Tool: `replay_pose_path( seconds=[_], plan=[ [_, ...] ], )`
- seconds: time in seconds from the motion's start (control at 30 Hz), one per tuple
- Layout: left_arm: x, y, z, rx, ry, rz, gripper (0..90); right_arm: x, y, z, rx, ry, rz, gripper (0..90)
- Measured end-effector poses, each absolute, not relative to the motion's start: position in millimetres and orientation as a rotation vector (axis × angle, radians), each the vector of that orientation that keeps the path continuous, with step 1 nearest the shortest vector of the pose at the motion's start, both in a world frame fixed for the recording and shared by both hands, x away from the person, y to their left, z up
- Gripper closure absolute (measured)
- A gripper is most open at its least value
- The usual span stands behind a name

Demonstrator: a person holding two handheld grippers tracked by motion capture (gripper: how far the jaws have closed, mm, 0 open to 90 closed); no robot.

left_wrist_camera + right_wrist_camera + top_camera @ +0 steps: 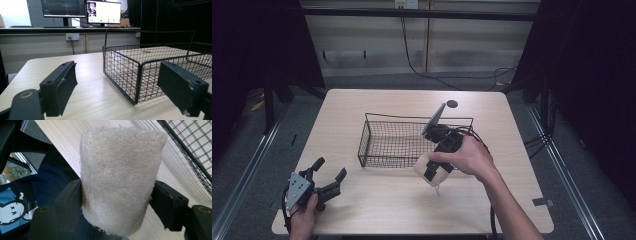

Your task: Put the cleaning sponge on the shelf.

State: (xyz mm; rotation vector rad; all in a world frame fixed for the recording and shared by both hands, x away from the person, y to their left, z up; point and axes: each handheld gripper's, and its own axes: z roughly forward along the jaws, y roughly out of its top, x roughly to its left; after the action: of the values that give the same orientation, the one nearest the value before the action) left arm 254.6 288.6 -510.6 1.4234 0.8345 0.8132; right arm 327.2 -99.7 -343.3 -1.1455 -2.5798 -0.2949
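right gripper (116,202) pinches a loofah sponge (120,177) beside the wire basket (377,142); left gripper (329,177) spread.

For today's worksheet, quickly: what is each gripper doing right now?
Left gripper: open, holding nothing, near the wire basket.
Right gripper: closed on a loofah sponge.

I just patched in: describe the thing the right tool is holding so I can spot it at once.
Start at the wooden table, then find the black wire basket in its middle. Just off the basket's near right corner, the right tool grips a loofah sponge: a pale cream, fibrous block, the only light, soft item among black hardware.
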Motion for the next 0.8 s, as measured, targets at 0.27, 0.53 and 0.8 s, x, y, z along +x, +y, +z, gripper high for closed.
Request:
replay_pose_path(
  seconds=[0.27,0.53,0.8],
  plan=[
    [255,289,-511,1.424,0.834,0.813,15.5,339,-105,-340,-1.186,-2.548,-0.325,28.9],
    [255,289,-511,1.424,0.834,0.813,15.5,349,-111,-331,-1.237,-2.528,-0.350,28.9],
    [255,289,-511,1.424,0.834,0.813,15.5,359,-118,-328,-1.334,-2.499,-0.355,28.9]
  ],
)
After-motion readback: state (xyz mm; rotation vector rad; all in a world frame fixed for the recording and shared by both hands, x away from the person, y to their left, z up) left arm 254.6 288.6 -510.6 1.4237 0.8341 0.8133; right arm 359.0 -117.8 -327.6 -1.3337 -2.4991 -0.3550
